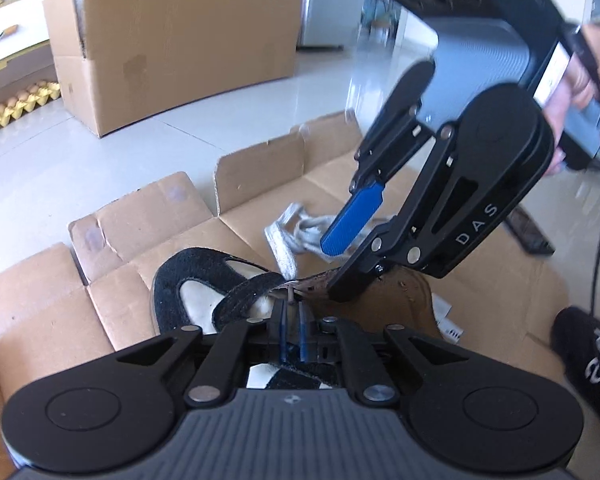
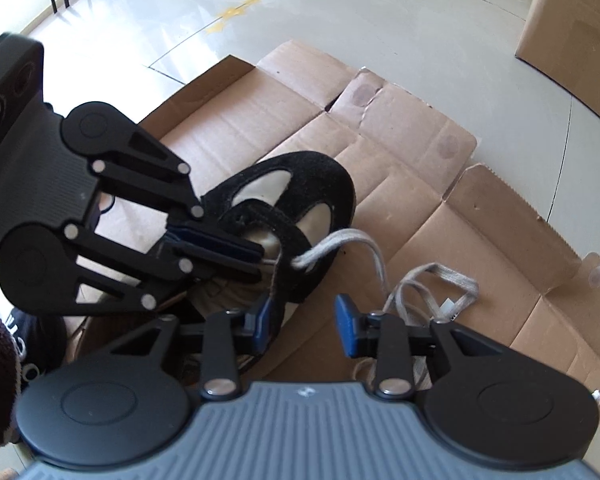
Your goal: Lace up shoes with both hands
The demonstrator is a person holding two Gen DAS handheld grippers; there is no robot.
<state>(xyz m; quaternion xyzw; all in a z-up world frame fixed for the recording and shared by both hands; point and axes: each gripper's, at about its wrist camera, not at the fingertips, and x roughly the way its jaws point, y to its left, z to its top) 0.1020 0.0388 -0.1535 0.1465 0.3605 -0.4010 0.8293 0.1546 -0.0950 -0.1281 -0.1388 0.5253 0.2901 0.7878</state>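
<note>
Black suede shoe with cream panels [image 2: 300, 200] lies on flattened brown cardboard [image 2: 420, 152] spread over the pale tiled floor [image 2: 340, 12]; its long axis runs from the open brown-lined collar near the person to the rounded toe pointing away, towards the far flaps. Grey flat shoelace [image 2: 364, 240] comes out of an eyelet on the black lace strip and trails in loose loops onto the cardboard beside the shoe. Left hand-held gripper [image 1: 293, 334] reaches over the tongue with its blue pads [image 2: 220, 240] drawn nearly together; a thin strand runs down just beside them, but I cannot tell whether they pinch it. Right hand-held gripper [image 2: 306, 322] hovers at the collar side, released, nothing between its pads, its lower finger crossing the collar and hiding part of the lace strip in the left wrist view. That view alone shows a large open cardboard box [image 1: 172, 40], gold egg trays [image 1: 24, 104] and the bare hand [image 1: 572, 92] holding the right tool; the right wrist view alone shows the lace emerging from the eyelet.
</note>
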